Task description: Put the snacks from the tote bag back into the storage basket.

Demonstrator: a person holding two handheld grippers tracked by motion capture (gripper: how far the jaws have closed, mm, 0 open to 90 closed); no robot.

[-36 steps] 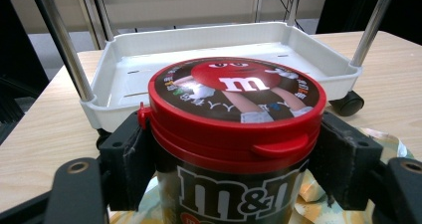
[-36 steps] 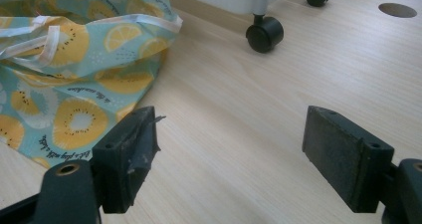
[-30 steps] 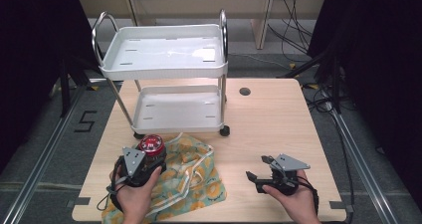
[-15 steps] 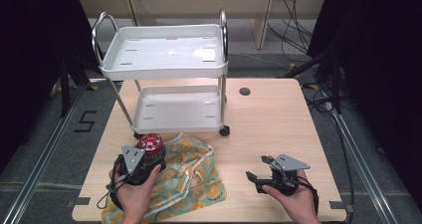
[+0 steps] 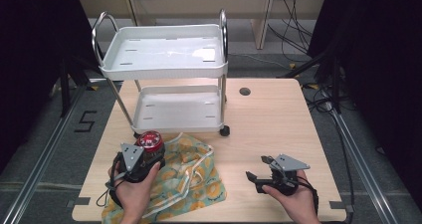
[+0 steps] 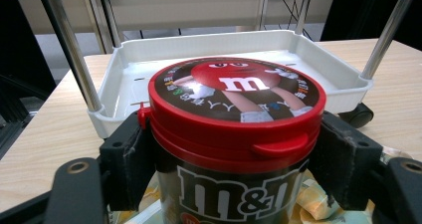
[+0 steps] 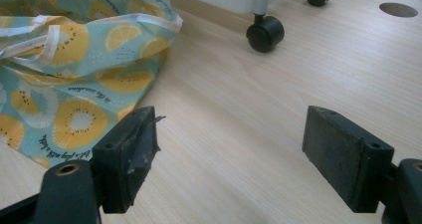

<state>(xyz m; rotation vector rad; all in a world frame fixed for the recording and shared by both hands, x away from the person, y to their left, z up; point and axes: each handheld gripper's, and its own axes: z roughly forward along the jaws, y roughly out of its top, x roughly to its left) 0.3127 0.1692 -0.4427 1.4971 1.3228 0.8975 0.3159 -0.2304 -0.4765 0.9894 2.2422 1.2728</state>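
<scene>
An M&M's jar (image 5: 151, 144) with a red lid (image 6: 234, 99) stands upright between the jaws of my left gripper (image 5: 145, 153), which is shut on its dark body (image 6: 226, 194). It is over the far edge of a fruit-print cloth bag (image 5: 186, 176) lying flat on the table's near left. My right gripper (image 5: 259, 168) hovers low over bare wood at the near right, open, its jaws (image 7: 234, 159) wide apart and pointing left toward the bag (image 7: 64, 79). Nothing is between them.
A white two-shelf trolley (image 5: 166, 55) stands at the back left of the wooden table (image 5: 278, 124), its lower tray (image 6: 149, 74) just beyond the jar. Its black castors (image 7: 265, 35) rest on the wood. A round cable hole (image 5: 244, 91) is at the back right.
</scene>
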